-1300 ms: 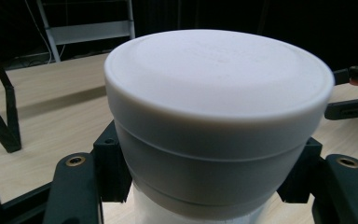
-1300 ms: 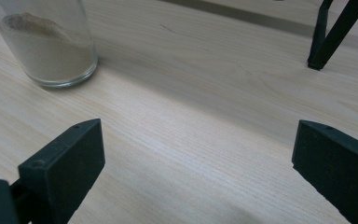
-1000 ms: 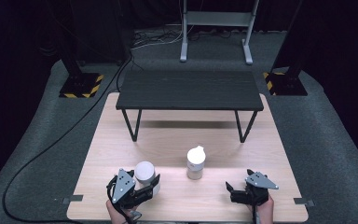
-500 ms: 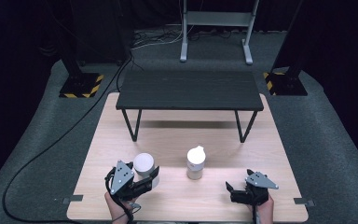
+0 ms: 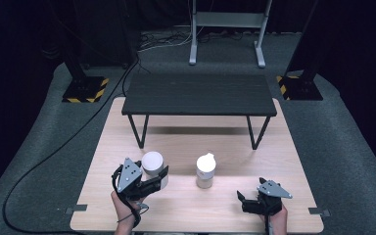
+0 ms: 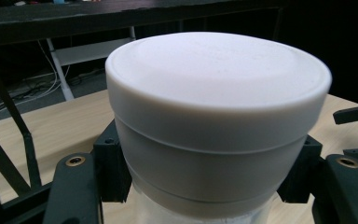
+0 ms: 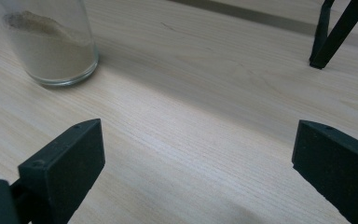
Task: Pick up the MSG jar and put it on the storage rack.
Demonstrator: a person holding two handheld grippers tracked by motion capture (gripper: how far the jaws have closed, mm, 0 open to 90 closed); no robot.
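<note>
My left gripper is shut on a white-lidded jar near the front left of the wooden table. In the left gripper view the black pads clamp the jar on both sides just below its wide white lid. A second jar with a white cap stands upright in the middle of the table; the right gripper view shows its glass base holding pale powder. My right gripper rests at the front right, open, with bare wood between its jaws.
A low black bench stands across the far half of the table; one of its legs is ahead of the right gripper. A cable runs over the grey floor on the left. Black stands with striped bases flank the table.
My left gripper has carried the white-lidded jar upward and a little away from the front edge. The right gripper and the middle jar have stayed where they were.
</note>
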